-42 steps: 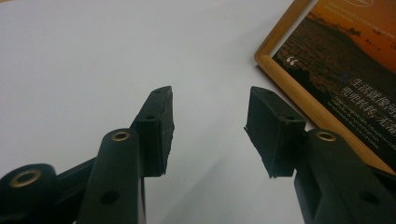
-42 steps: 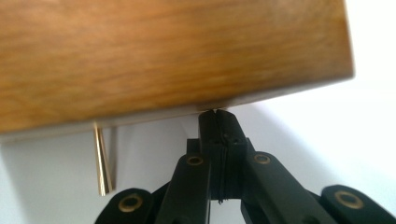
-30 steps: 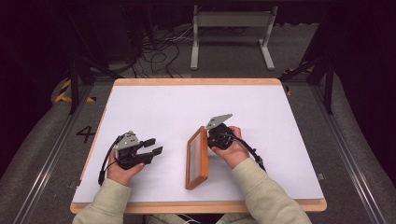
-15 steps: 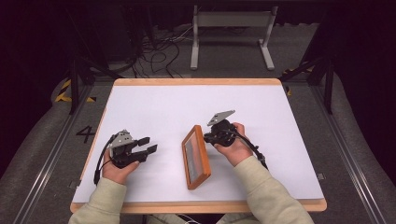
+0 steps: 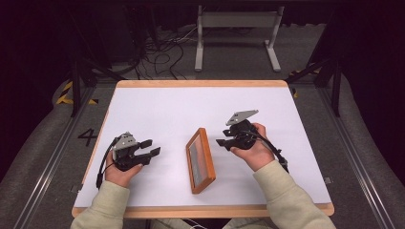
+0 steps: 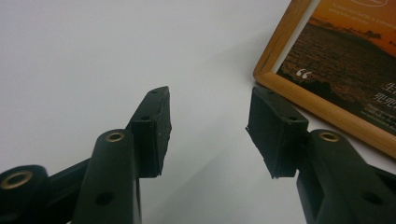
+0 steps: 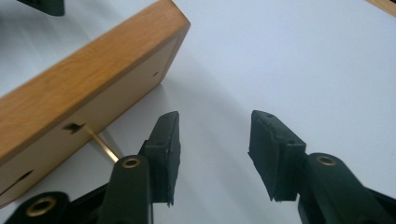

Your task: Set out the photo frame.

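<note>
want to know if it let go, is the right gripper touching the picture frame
Apart. In the right gripper view the right gripper has open jaws with bare white table between them, and the picture frame sits off to their left.

My cream sleeves (image 5: 286, 200) end at black grippers (image 5: 224, 141) with brass-ringed screw holes, grey plates and black cables.

From the high view I am seeing the white desk (image 5: 157, 109) glowing evenly under overhead light, while the floor and background around it are sinking into near black. Shadows there are staying short and soft. In the left claw view the picture frame (image 6: 336, 70) in the upper right is looking slightly soft, and the near black pads are blurring at the bottom edge. In the right claw view the frame is casting a soft grey shadow onto the desk, with no glare showing.
</note>
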Demonstrator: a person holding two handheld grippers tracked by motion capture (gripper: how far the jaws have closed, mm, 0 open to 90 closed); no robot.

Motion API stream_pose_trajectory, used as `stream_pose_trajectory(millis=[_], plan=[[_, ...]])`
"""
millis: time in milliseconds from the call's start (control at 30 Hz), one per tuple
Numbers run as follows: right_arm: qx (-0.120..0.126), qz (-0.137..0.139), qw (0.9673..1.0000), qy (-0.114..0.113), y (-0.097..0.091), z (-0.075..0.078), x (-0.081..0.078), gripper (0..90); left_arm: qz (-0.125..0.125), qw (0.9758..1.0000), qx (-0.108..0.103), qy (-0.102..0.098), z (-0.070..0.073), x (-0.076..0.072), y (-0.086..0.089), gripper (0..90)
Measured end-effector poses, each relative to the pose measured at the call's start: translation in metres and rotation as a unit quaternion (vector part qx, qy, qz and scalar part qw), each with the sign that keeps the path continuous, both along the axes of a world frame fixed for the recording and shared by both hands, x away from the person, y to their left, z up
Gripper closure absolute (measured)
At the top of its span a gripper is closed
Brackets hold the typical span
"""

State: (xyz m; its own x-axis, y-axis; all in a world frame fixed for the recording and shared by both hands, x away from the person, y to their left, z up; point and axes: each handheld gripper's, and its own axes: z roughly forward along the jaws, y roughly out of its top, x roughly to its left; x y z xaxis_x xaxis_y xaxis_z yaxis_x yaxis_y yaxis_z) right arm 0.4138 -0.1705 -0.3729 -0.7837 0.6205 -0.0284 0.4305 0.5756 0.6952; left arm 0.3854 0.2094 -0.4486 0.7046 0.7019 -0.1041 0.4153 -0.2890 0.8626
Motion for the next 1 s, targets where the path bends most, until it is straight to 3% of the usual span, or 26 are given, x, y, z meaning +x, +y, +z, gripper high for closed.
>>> stream_pose_trajectory(millis=[333, 467, 700, 733, 767, 1000], plan=[[0.018, 0.01, 0.9998, 0.009, -0.004, 0.021, -0.015, 43.1, 0.011, 0.9998, 0.013, -0.006, -0.001, 0.001, 0.0, 46.8], [0.03, 0.016, 0.9992, 0.02, -0.003, 0.026, -0.02, 39.2, 0.008, 0.9999, 0.007, 0.001, -0.002, 0.002, -0.001, 47.5], [0.022, 0.035, 0.9979, 0.05, 0.006, 0.037, -0.031, 34.5, 0.0, 1.0, 0.006, 0.007, -0.003, 0.003, -0.001, 47.6], [0.022, 0.036, 0.9977, 0.054, 0.008, 0.038, -0.032, 33.3, 0.002, 0.9998, -0.002, 0.022, -0.003, 0.001, -0.002, 47.3], [0.025, 0.036, 0.9974, 0.057, 0.009, 0.039, -0.034, 31.2, 0.001, 0.9999, 0.006, 0.01, -0.003, 0.003, -0.001, 47.0], [0.043, 0.021, 0.9947, 0.091, 0.023, 0.037, -0.037, 22.7, 0.0, 0.9999, 0.001, 0.017, -0.004, 0.004, -0.001, 45.8]])
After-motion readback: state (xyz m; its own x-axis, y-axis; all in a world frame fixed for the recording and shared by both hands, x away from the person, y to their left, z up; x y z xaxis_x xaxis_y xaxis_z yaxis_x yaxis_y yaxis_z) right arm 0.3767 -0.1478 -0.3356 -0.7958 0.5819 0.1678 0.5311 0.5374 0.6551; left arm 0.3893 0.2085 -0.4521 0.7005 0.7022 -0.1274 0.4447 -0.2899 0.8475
